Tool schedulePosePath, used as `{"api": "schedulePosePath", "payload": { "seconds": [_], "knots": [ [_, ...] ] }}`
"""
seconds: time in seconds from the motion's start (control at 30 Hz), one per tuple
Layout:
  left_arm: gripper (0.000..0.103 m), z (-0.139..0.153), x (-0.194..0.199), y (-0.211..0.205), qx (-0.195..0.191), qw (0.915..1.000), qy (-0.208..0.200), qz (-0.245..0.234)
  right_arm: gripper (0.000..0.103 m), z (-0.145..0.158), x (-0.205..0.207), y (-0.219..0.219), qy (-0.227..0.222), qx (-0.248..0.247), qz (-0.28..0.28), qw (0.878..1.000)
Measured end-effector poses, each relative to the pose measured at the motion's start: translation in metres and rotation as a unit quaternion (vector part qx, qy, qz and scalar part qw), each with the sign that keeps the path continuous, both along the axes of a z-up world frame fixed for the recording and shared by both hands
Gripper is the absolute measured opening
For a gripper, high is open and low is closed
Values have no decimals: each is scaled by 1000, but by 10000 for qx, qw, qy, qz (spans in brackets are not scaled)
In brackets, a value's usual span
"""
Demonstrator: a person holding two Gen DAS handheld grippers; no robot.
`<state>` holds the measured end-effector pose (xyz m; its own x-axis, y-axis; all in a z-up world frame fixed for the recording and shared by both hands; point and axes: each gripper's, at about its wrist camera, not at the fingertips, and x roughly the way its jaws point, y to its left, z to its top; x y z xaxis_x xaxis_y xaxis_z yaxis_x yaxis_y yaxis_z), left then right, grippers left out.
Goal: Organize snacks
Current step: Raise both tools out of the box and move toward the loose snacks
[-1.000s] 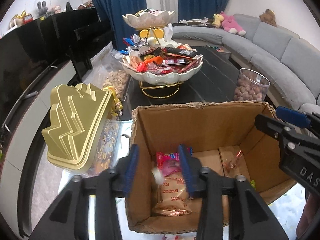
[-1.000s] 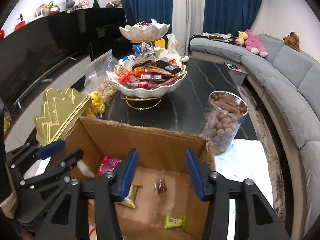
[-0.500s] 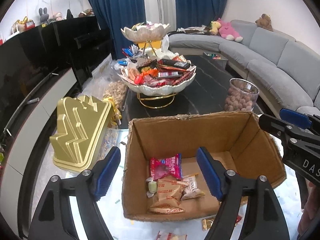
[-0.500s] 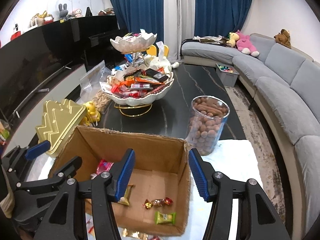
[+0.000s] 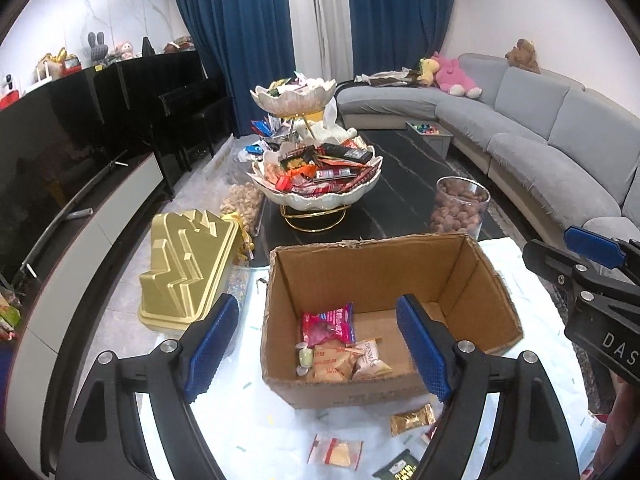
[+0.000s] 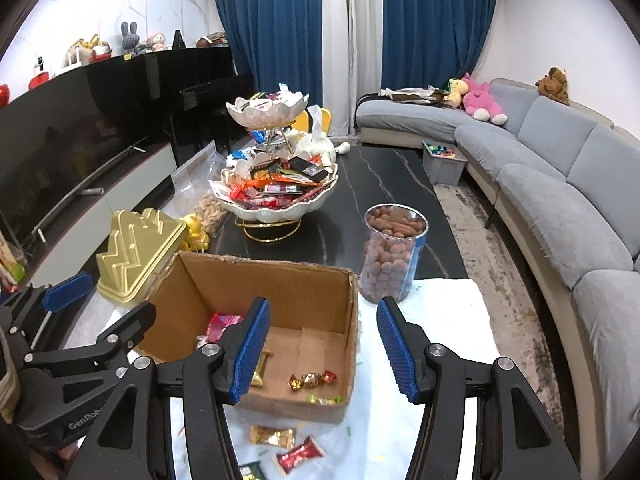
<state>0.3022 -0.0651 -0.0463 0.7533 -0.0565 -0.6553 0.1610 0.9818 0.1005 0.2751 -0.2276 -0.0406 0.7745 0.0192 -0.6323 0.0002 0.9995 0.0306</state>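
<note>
1. The left gripper (image 5: 316,344) hangs above the near wall of the cardboard box (image 5: 372,268), its blue pads wide apart with nothing between them.
2. The right gripper (image 6: 320,354) hovers over the box's right side, its pads apart and empty too.
3. Loose wrapped snacks (image 6: 272,437) lie on the white cloth (image 6: 448,320) at the table's near edge, just in front of the box.
4. Inside the box lie a red packet (image 5: 328,322), orange biscuit packs (image 5: 332,364) and foil candies (image 6: 312,380).
5. A gold tin (image 5: 188,268) stands left of the box; a clear jar of nuts (image 6: 394,252) stands behind its right corner.
6. Farther back on the dark table stands a tiered shell bowl (image 5: 316,196) heaped with snacks.
</note>
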Motion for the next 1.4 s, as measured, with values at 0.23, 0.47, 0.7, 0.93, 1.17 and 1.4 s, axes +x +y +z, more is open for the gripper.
{"api": "schedulePosePath", "payload": {
  "seconds": [0.23,0.47,0.7,0.93,1.17,1.4],
  "knots": [
    [81,8,-25,0,40,10000,-35,77,57,6,-20,-1,-41,-24,27,10000],
    [81,6,-47,-3,7,9997,14,236,57,7,-38,-2,-92,-61,121,9999],
    [81,-2,-65,-7,-25,9988,10,496,57,0,-50,-7,-84,-149,243,9996],
    [81,-13,-79,-12,-100,9973,62,725,57,-11,-63,-13,-73,-334,409,9986],
    [83,-29,-94,-18,-201,9948,153,983,57,-24,-71,-22,-16,-385,605,9974],
    [87,-44,-109,-23,-285,9905,162,1338,66,-40,-78,-21,-15,-522,961,9940]
  ]
}}
